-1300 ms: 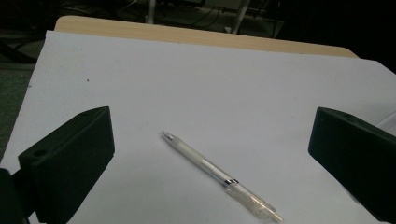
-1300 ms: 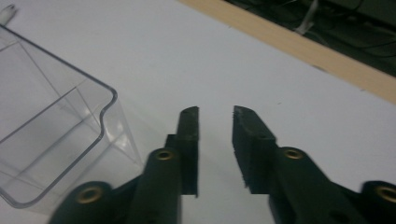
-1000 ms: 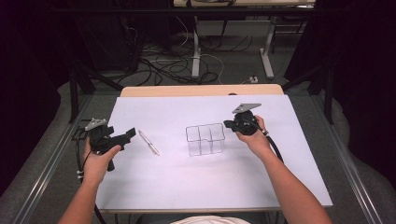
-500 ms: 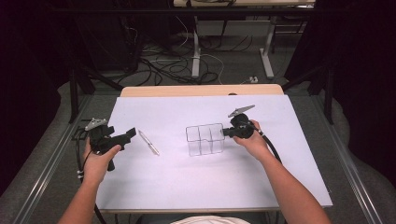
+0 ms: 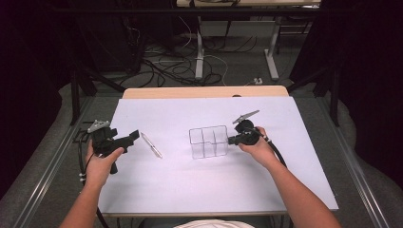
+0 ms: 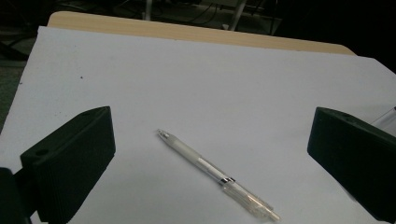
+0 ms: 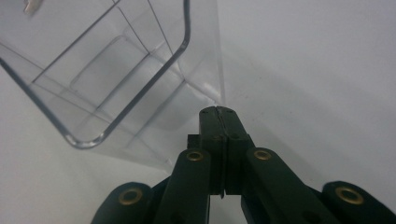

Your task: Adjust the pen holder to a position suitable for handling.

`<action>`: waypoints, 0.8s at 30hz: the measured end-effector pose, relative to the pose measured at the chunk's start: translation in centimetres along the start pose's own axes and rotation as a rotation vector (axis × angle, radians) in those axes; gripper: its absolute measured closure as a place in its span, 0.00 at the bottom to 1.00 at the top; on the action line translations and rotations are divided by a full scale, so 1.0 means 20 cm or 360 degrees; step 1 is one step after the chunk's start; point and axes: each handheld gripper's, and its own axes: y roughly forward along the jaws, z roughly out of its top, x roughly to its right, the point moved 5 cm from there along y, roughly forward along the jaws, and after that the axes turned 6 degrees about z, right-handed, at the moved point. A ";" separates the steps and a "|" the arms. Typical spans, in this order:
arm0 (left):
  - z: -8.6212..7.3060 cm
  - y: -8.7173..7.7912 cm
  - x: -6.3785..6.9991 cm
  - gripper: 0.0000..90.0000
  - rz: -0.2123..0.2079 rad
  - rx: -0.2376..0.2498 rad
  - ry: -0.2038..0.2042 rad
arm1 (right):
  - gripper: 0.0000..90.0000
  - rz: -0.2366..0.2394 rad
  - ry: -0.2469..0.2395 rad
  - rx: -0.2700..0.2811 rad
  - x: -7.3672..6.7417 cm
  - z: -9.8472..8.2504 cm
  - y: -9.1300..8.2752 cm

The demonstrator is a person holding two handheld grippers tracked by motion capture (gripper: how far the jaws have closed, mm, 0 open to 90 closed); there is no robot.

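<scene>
Far left: left gripper held low over the white table, pointed toward the middle, jaws spread wide and holding nothing. Likely parked that way to straddle the pen, which lies flat just ahead of the tips, slanted, clear of everything else. In the left gripper view, pen sits between the two open jaws but farther out, not yet touched; tip toward the far side, clip end nearer. Centre: clear plastic organizer standing upright on the table, open top, inner walls splitting it into compartments, all looking empty though hard to be sure through the transparent plastic. Well apart from the pen. Right: right gripper brought in level from the right, tips at the organizer's right wall. In the right gripper view, jaws pressed fully together, nothing between them, closed tips right at the organizer's lower corner edge; touching or just short, cannot tell. Closed tips suit a nudge or steadying push against the wall rather than a grasp. Pen probably bound for a compartment.
</scene>
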 end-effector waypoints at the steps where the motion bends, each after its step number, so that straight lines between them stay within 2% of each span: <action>1: 0.00 0.00 0.00 0.01 0.0001 0.0006 -0.0002 | 1.00 -0.0005 0.0000 -0.0022 -0.01 -0.01 -0.01; 2: 0.00 0.00 0.00 0.01 0.0001 0.0008 -0.0003 | 1.00 -0.0005 0.0015 -0.0013 -0.01 -0.01 0.00; 3: 0.00 0.00 0.00 0.01 0.0001 0.0007 -0.0003 | 1.00 0.0007 0.0017 0.0061 -0.02 -0.01 0.01; 4: 0.00 0.00 0.00 0.01 0.0000 0.0008 -0.0002 | 1.00 -0.0002 0.0016 0.0008 -0.02 -0.02 0.00; 5: 0.00 0.00 0.00 0.01 0.0001 0.0007 -0.0002 | 1.00 0.0001 0.0020 -0.0082 -0.03 -0.03 -0.02; 7: 0.00 0.00 0.00 0.01 -0.0003 -0.0004 0.0002 | 1.00 0.0016 0.0018 0.0003 -0.04 -0.04 -0.01; 8: 0.00 0.00 0.00 0.01 -0.0004 -0.0004 0.0007 | 1.00 0.0014 0.0032 0.0011 -0.05 -0.04 0.00; 10: 0.00 0.01 0.01 0.01 -0.0003 0.0000 0.0002 | 1.00 0.0029 0.0014 -0.0019 -0.08 -0.05 -0.01; 13: 0.00 0.01 0.01 0.01 -0.0002 -0.0002 0.0001 | 1.00 0.0053 -0.0014 -0.0019 -0.11 -0.05 0.00; 14: 0.00 0.01 0.01 0.01 -0.0004 0.0002 0.0000 | 1.00 0.0053 -0.0012 0.0024 -0.12 -0.04 0.01; 15: 0.00 0.00 0.01 0.01 -0.0005 0.0005 -0.0001 | 1.00 0.0065 -0.0025 0.0006 -0.13 -0.04 0.01; 16: 0.00 0.00 0.01 0.01 -0.0007 -0.0003 0.0003 | 1.00 0.0066 -0.0033 -0.0076 -0.13 -0.05 -0.01; 17: 0.00 0.00 0.01 0.01 -0.0007 -0.0003 0.0002 | 1.00 0.0086 -0.0034 -0.0068 -0.14 -0.05 0.00; 18: 0.00 0.00 0.00 0.01 -0.0006 -0.0004 0.0004 | 1.00 0.0068 -0.0016 -0.0067 -0.15 -0.05 0.00; 19: 0.00 0.00 0.00 0.01 -0.0005 0.0002 0.0001 | 1.00 0.0082 -0.0042 -0.0041 -0.16 -0.05 0.01; 20: 0.00 0.01 0.00 0.01 -0.0004 0.0003 -0.0005 | 1.00 0.0084 -0.0035 0.0015 -0.17 -0.04 0.02; 21: 0.00 0.01 0.00 0.01 -0.0004 0.0002 -0.0001 | 1.00 0.0082 -0.0038 -0.0069 -0.18 -0.05 0.01; 22: 0.00 0.00 0.00 0.01 -0.0006 -0.0006 0.0002 | 1.00 0.0082 -0.0027 -0.0077 -0.19 -0.05 0.01; 23: 0.00 0.00 0.00 0.01 -0.0004 -0.0008 0.0006 | 1.00 0.0085 -0.0035 -0.0012 -0.19 -0.04 0.03; 24: 0.00 0.00 0.00 0.02 -0.0003 -0.0007 0.0000 | 1.00 0.0110 -0.0049 -0.0016 -0.19 -0.04 0.03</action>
